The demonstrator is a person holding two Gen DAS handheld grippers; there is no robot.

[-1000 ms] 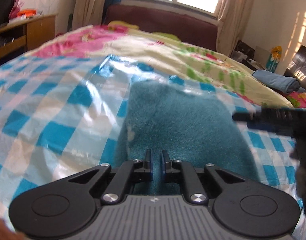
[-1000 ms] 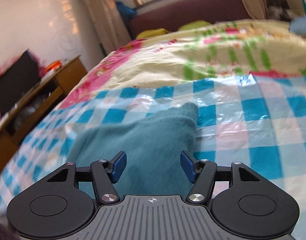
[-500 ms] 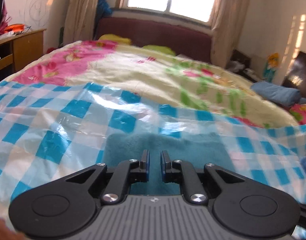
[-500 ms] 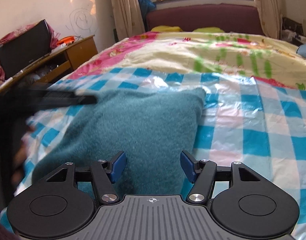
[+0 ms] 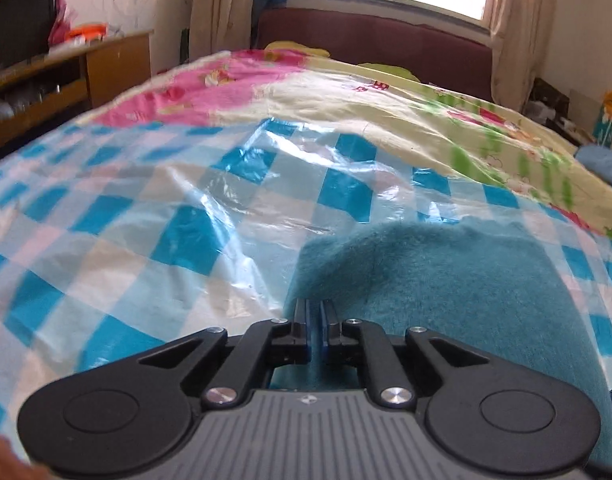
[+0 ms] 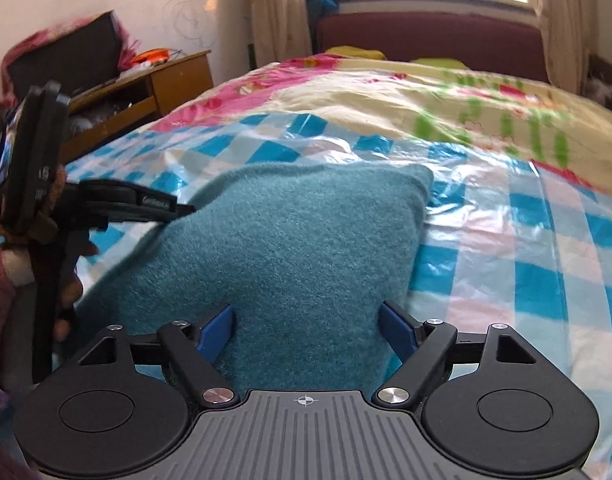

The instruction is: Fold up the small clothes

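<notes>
A teal fuzzy garment (image 6: 289, 248) lies on the blue-checked plastic sheet (image 6: 526, 264) on the bed; it also shows in the left wrist view (image 5: 446, 280). My left gripper (image 5: 314, 312) is shut on the garment's left edge and holds it raised; from the right wrist view it comes in from the left, its tip (image 6: 181, 210) at the cloth. My right gripper (image 6: 308, 320) is open, its blue pads on either side of the garment's near part, not pinching it.
The flowered bedspread (image 5: 346, 96) covers the far bed up to a dark red headboard (image 6: 426, 40) under the window. A wooden desk (image 6: 145, 92) with clutter stands at the left. A blue pillow (image 5: 602, 164) lies at the far right.
The left gripper, still shut on the cloth, has swung left and lifted the garment's left edge. The right gripper has stayed open above the garment's near part.
</notes>
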